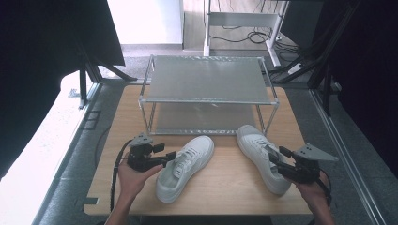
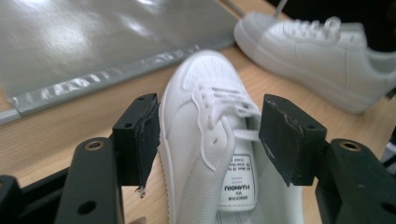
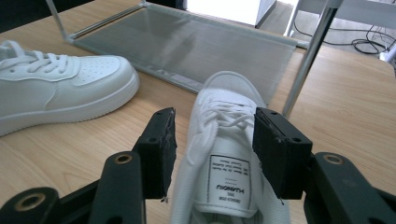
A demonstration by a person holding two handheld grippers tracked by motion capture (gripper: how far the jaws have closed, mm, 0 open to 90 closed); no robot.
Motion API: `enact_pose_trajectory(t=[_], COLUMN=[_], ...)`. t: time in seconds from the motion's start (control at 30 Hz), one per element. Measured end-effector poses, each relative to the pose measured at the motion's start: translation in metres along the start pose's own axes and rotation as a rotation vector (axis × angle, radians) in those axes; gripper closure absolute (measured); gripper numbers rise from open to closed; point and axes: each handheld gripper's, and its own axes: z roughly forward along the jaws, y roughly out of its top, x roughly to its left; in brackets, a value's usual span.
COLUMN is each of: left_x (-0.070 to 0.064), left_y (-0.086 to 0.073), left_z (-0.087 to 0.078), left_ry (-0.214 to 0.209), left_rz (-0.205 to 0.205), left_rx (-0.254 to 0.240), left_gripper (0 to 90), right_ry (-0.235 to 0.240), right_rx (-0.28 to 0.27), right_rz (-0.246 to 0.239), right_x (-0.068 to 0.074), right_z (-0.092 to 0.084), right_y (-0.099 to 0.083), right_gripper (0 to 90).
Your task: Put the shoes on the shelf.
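Fingers of left gripper (image 1: pixel 171 154) and right gripper (image 1: pixel 276 155) stand open, each straddling one white leather lace-up sneaker (image 2: pixel 210 140) (image 3: pixel 224 154) on wooden counter (image 1: pixel 225 183), apparently positioned for lifting onto metal mesh shoe rack (image 1: pixel 206 77) beyond.

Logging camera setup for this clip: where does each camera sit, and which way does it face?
High view: above the person's side, looking forward and down on the table, rack, both shoes; forearms, hands and grippers enter from below.
Left gripper view: on the left gripper, looking along its open jaws at the left shoe.
Right gripper view: on the right gripper, jaws straddling the right shoe.
Both gripper views share both shoes and the rack's lower shelf.
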Motion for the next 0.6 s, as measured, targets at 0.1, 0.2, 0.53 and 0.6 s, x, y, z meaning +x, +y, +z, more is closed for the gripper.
enact_pose_trajectory(t=[0.1, 0.2, 0.53, 0.6], left_x=[-0.002, -0.003, -0.008, -0.009], left_y=[-0.002, -0.005, -0.005, -0.005], left_z=[0.008, 0.017, 0.031, 0.034], left_ry=[0.008, 0.062, 0.107, 0.127], left_rz=[0.025, 0.059, 0.088, 0.101], left_rx=[0.052, 0.124, 0.182, 0.200], left_gripper=[40.9, 44.1, 49.0, 49.7], right_ry=[-0.001, -0.017, -0.051, -0.055], right_rx=[0.014, 0.028, 0.087, 0.093], right_rz=[0.012, 0.025, 0.042, 0.039], right_x=[-0.005, -0.012, -0.024, -0.025], right_z=[0.003, 0.005, 0.017, 0.019], right_y=[0.001, -0.001, -0.007, -0.007], right_gripper=[49.6, 49.4, 49.3, 49.3])
